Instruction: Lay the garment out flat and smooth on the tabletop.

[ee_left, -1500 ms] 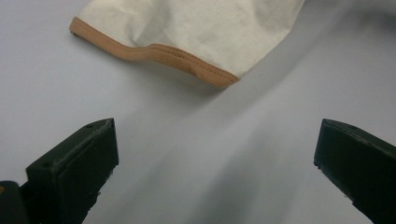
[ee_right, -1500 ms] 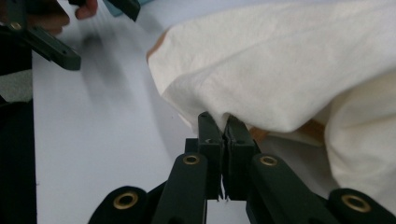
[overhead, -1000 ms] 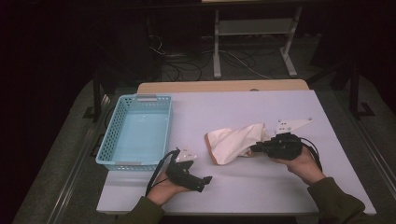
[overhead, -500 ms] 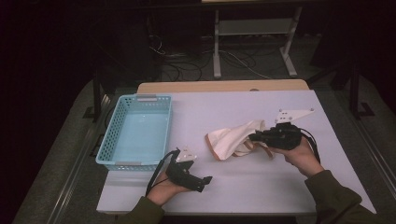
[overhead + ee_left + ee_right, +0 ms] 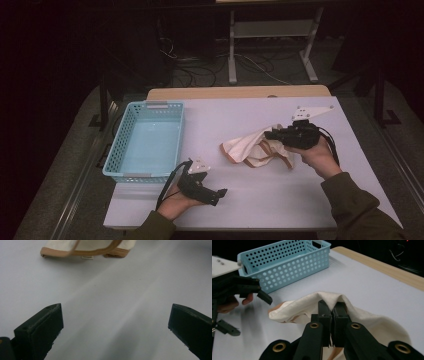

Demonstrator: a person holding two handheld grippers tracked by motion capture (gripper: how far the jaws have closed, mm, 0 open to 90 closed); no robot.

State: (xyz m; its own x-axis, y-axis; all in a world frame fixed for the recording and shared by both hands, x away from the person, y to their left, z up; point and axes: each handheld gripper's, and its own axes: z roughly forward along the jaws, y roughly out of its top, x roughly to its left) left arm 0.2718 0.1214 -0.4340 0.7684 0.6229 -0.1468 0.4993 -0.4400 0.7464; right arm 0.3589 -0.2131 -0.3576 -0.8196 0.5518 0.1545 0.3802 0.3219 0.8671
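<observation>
Right gripper (image 5: pixel 274 135) rose toward frame centre, clenched on cloth (image 5: pixel 247 147), lifting it; left gripper (image 5: pixel 220 194) waited released, lower centre.

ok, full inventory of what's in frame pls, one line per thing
basket: 1, light blue, perforated plastic, on the table's left side, nothing visible in it
cloth bag: 1, cream with tan trim and strap, crumpled at table centre-right, a fold pinched up off the surface
table: 1, white top with a wooden strip along the far edge
metal stand: 1, grey, on the floor beyond the table
cables: several, dark, on the floor beyond the table
left gripper: 1, black, jaws wide apart over bare table, near front edge by the basket
right gripper: 1, black, jaws closed on the bag's fold
hands: 2, dark olive sleeves, one on each gripper
</observation>
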